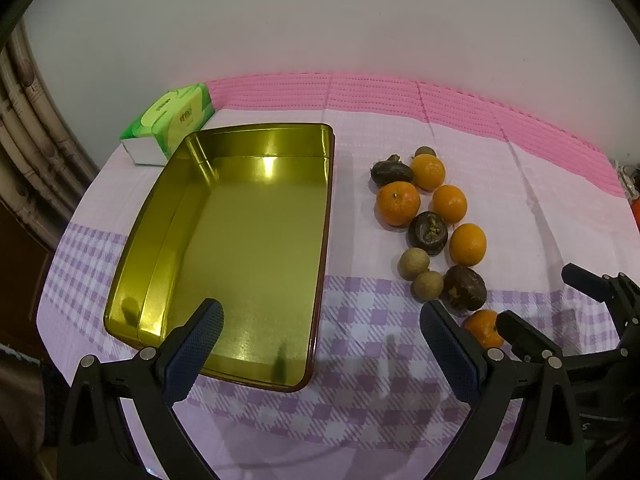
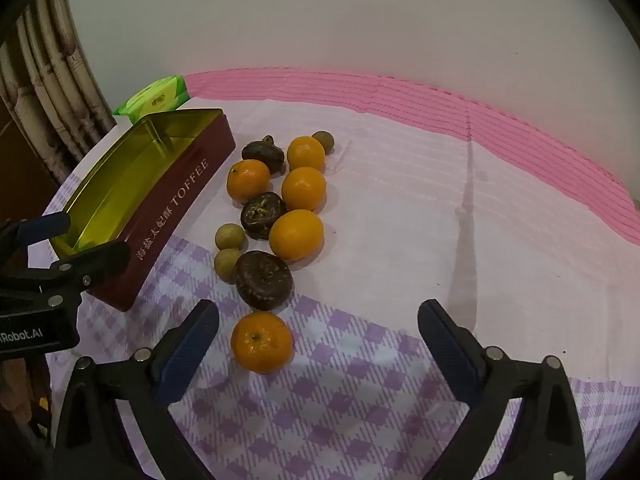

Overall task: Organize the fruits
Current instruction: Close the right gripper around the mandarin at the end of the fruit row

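Orange-skinned, the nearest round mandarin [image 2: 262, 342] lies on the checked-cloth desk [image 2: 360, 400] just ahead of the right tool [image 2: 318, 328], toward its left finger, at the near end of the fruit row; both tools, the left tool [image 1: 322, 334] over the empty gold tin tray [image 1: 132, 264], stand wide open, holding nothing

Green tissue pack [image 1: 176, 126] (far corner), checked tablecloth [image 1: 360, 400], white wall [image 1: 320, 20]
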`<state>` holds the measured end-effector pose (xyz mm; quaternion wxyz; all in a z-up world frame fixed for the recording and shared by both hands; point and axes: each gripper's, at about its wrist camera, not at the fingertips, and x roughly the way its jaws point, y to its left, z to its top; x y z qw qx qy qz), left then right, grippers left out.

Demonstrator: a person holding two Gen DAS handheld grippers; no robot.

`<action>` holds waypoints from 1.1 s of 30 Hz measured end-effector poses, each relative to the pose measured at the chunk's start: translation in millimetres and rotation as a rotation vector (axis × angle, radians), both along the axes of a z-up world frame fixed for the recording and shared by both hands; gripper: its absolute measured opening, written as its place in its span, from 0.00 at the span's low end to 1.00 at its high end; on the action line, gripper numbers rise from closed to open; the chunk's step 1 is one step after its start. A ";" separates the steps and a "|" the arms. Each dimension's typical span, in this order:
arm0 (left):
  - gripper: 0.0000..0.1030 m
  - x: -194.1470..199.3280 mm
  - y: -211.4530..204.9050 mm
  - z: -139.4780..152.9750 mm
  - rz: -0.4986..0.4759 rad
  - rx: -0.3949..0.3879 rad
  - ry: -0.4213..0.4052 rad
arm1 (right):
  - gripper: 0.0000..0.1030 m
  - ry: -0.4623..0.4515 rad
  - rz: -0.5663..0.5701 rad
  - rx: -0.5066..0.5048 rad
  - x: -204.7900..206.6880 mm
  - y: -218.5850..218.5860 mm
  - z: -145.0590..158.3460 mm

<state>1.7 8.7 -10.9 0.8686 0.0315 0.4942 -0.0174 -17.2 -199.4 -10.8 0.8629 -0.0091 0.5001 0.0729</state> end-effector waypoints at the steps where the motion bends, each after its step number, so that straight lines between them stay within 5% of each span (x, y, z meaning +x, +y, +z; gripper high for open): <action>1: 0.95 0.1 0.0 0.4 -0.002 -0.001 -0.001 | 0.94 0.000 0.004 0.000 -0.1 0.5 0.2; 11: 0.95 1.3 0.8 0.2 -0.004 0.009 0.009 | 0.90 -0.026 0.017 0.005 -1.6 5.4 -0.5; 21: 0.95 3.4 7.9 0.7 0.014 0.014 0.000 | 0.86 0.045 0.054 -0.016 -7.8 8.5 -0.6; 29: 0.95 4.9 15.0 -0.4 0.023 0.014 -0.002 | 0.62 0.067 0.108 0.034 -11.6 18.4 -19.6; 33: 0.92 4.4 14.5 -1.5 0.012 0.015 -0.002 | 0.59 0.120 0.113 0.074 -11.4 19.3 -26.2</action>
